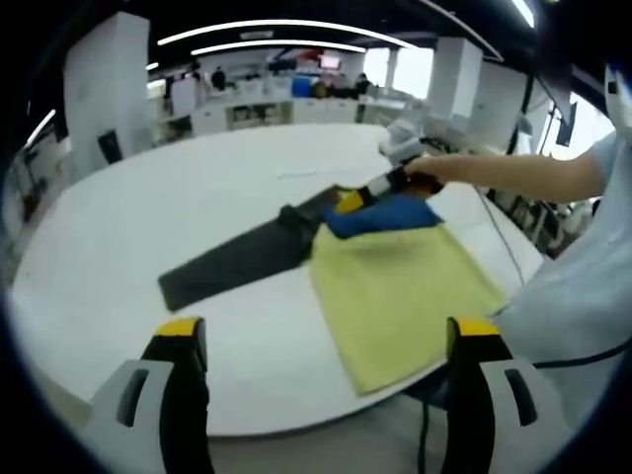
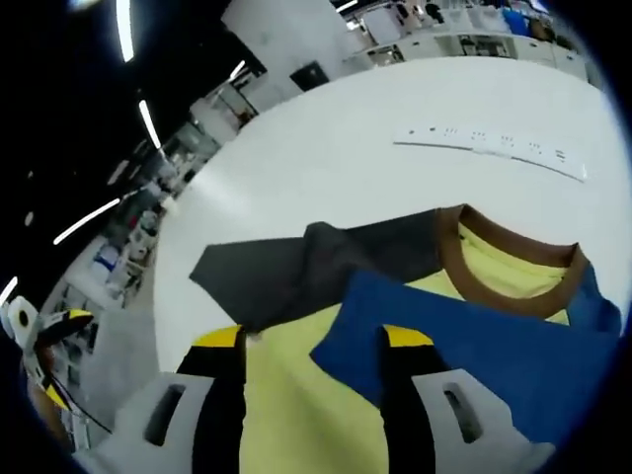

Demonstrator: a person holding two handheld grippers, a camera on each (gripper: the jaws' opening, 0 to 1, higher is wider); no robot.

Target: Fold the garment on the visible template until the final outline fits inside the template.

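The garment (image 1: 400, 291), yellow-bodied with a blue sleeve folded over it, is seen on the white table (image 1: 148, 227), over a dark template (image 1: 247, 255). The brown collar (image 2: 499, 276) and a white strip (image 2: 489, 146), markings unreadable, are seen from the right gripper (image 2: 311, 360), whose jaws pinch the blue sleeve (image 2: 464, 346). The left gripper (image 1: 331, 360) is held spread, near the table edge.

A large white round table (image 1: 148, 237) fills the near scene. A white power strip (image 2: 489, 150) lies flat toward its far side. Beyond stand white pillars (image 1: 99, 89), desks (image 1: 267, 109) and lit ceiling strips (image 1: 267, 25).
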